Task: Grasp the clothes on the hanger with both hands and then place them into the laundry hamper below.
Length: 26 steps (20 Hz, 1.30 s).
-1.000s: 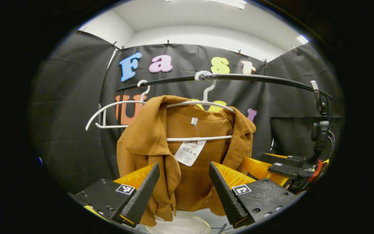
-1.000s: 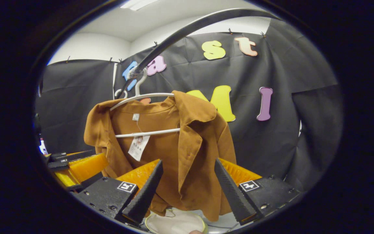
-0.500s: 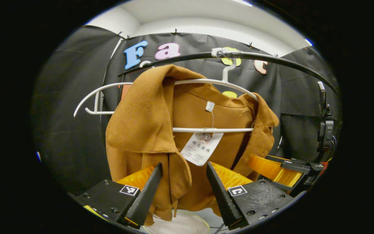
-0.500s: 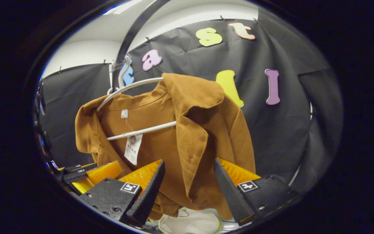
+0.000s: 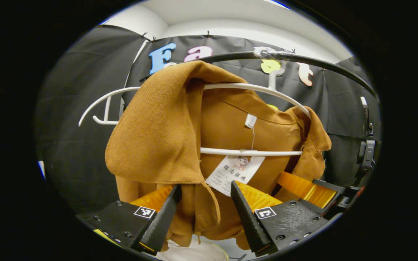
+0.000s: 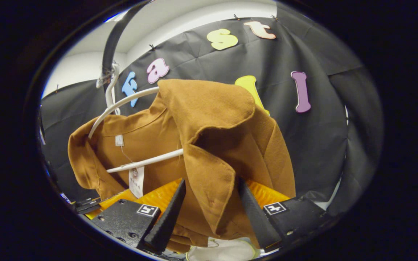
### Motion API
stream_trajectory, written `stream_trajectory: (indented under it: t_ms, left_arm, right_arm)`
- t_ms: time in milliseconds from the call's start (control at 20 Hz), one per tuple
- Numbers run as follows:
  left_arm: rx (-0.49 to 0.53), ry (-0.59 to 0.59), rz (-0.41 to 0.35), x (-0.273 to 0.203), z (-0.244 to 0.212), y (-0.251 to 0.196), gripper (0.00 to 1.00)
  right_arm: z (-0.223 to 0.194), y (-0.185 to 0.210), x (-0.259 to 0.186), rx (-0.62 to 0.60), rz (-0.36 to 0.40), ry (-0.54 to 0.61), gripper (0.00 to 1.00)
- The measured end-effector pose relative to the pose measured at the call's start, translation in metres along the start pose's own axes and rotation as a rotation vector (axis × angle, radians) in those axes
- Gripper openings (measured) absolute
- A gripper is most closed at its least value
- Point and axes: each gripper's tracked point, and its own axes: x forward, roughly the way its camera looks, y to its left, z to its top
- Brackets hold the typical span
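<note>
Black booth cloth backs a brown jacket on a white hanger, paper tag hanging; left tool and right tool both gape around its front edges.

laundry hamper mostly behind jacket, rim cut off

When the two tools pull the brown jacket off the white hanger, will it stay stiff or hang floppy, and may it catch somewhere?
The brown jacket will probably go floppy: its lapels already fold and droop. It looks light, since a thin white hanger carries it. It may catch, because the hanger's crossbar runs inside the collar and a paper tag hangs from a thread there.
</note>
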Motion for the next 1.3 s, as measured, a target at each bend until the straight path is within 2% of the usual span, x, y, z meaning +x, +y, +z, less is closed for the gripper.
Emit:
stream_trajectory:
  t_ms: [50, 100, 150, 200, 250, 350, 400, 450, 500, 550, 600, 650, 700, 750, 800, 850, 900, 1150, 1200, 1250, 1300]
  left_arm:
    - [-0.013, 0.003, 0.021, 0.001, 0.001, 0.004, 0.75]
    - [-0.024, 0.003, 0.045, 0.006, -0.001, 0.007, 0.75]
    - [-0.033, 0.006, 0.065, 0.008, -0.001, 0.010, 0.60]
    - [-0.043, 0.006, 0.086, 0.009, 0.000, 0.014, 0.46]
    - [-0.053, 0.009, 0.111, 0.009, -0.001, 0.020, 0.32]
    - [-0.075, 0.017, 0.120, 0.011, -0.001, 0.025, 0.03]
    - [-0.085, 0.018, 0.106, 0.011, 0.000, 0.027, 0.08]
    - [-0.096, 0.017, 0.101, 0.010, 0.001, 0.028, 0.06]
    - [-0.102, 0.016, 0.106, 0.009, 0.003, 0.034, 0.06]
    - [-0.111, 0.026, 0.103, 0.006, 0.004, 0.038, 0.14]
    - [-0.131, 0.035, 0.082, 0.006, 0.004, 0.037, 0.00]
    - [-0.144, 0.046, 0.061, 0.003, 0.004, 0.037, 0.09]
    - [-0.153, 0.052, 0.047, 0.003, 0.003, 0.039, 0.04]
    - [-0.150, 0.054, 0.043, -0.001, 0.004, 0.041, 0.09]
    - [-0.139, 0.050, 0.047, -0.006, 0.006, 0.044, 0.10]
    - [-0.123, 0.039, 0.057, -0.012, 0.009, 0.049, 0.04]
    - [-0.113, 0.030, 0.060, -0.018, 0.013, 0.051, 0.04]
    - [-0.134, -0.010, 0.088, -0.039, 0.035, 0.071, 0.04]
    - [-0.142, -0.016, 0.088, -0.041, 0.040, 0.075, 0.09]
    - [-0.151, -0.023, 0.089, -0.042, 0.044, 0.078, 0.04]
    - [-0.161, -0.028, 0.086, -0.044, 0.048, 0.081, 0.09]
  right_arm:
    - [0.000, -0.003, 0.001, 0.005, -0.006, -0.003, 0.88]
    - [-0.001, -0.004, 0.003, 0.014, -0.006, -0.004, 0.81]
    - [-0.001, -0.005, 0.005, 0.024, -0.003, -0.002, 0.78]
    - [0.000, -0.009, 0.007, 0.038, -0.005, -0.005, 0.67]
    - [0.002, -0.014, 0.008, 0.054, -0.008, -0.010, 0.69]
    - [0.003, -0.024, 0.008, 0.081, -0.016, -0.014, 0.41]
    - [0.005, -0.028, 0.006, 0.090, -0.012, -0.018, 0.29]
    - [0.007, -0.030, 0.003, 0.097, -0.004, -0.023, 0.28]
    - [0.009, -0.033, 0.001, 0.104, 0.004, -0.028, 0.20]
    - [0.010, -0.038, -0.003, 0.113, 0.010, -0.031, 0.22]
    - [0.014, -0.040, -0.005, 0.124, 0.021, -0.035, 0.20]
    - [0.017, -0.044, -0.008, 0.134, 0.026, -0.042, 0.18]
    - [0.021, -0.048, -0.010, 0.144, 0.034, -0.050, 0.15]
    - [0.023, -0.052, -0.013, 0.153, 0.035, -0.055, 0.13]
    - [0.026, -0.056, -0.015, 0.166, 0.040, -0.055, 0.11]
    - [0.030, -0.059, -0.019, 0.184, 0.042, -0.058, 0.09]
    - [0.034, -0.062, -0.021, 0.198, 0.045, -0.067, 0.08]
    - [0.056, -0.076, -0.031, 0.229, 0.023, -0.110, 0.08]
    - [0.060, -0.078, -0.033, 0.253, 0.027, -0.122, 0.08]
    - [0.066, -0.081, -0.035, 0.279, 0.032, -0.132, 0.07]
    - [0.069, -0.083, -0.036, 0.306, 0.041, -0.140, 0.07]
